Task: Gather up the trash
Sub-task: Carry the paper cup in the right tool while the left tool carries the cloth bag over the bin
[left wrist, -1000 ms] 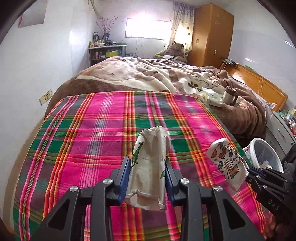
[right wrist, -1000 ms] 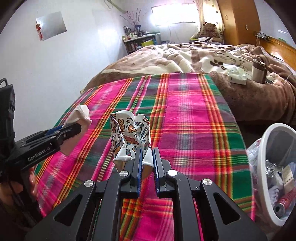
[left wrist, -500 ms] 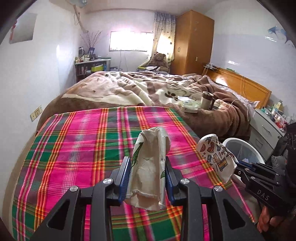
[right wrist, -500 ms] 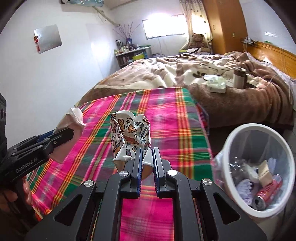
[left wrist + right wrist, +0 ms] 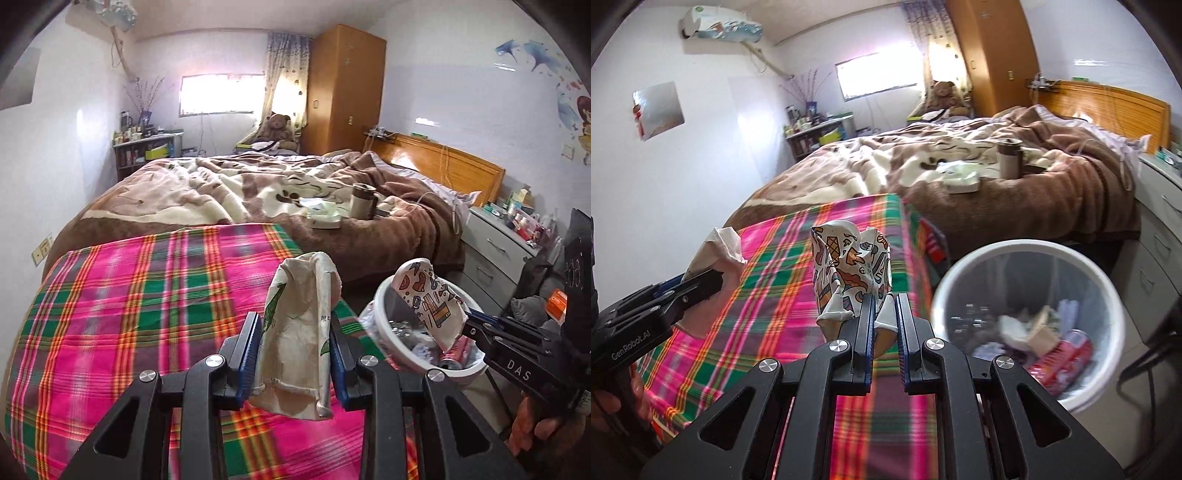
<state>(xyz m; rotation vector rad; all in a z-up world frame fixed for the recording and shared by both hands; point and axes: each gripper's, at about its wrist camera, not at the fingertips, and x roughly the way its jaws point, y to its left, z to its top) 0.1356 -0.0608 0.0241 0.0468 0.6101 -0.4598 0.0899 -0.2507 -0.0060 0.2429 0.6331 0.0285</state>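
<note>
My left gripper (image 5: 295,328) is shut on a crumpled beige paper cup (image 5: 301,332) and holds it above the plaid blanket's right edge. My right gripper (image 5: 883,308) is shut on a crumpled white paper cup with coloured drawings (image 5: 849,277). In the left wrist view that patterned cup (image 5: 428,299) hangs over the white trash bin (image 5: 384,328). In the right wrist view the bin (image 5: 1027,251) is to the right of my gripper, on the floor by the bed, and holds a red can (image 5: 1067,356) and crumpled paper. The left gripper also shows in the right wrist view (image 5: 698,282).
A pink and green plaid blanket (image 5: 147,295) covers the near part of the bed; a brown duvet (image 5: 369,240) lies beyond, with a mug (image 5: 362,201) and a tissue pack (image 5: 325,219). A white nightstand (image 5: 495,254) stands right of the bin.
Both grippers have moved right, off the plaid blanket toward the bin, each holding its cup. The bin now sits closer and larger in both views.
</note>
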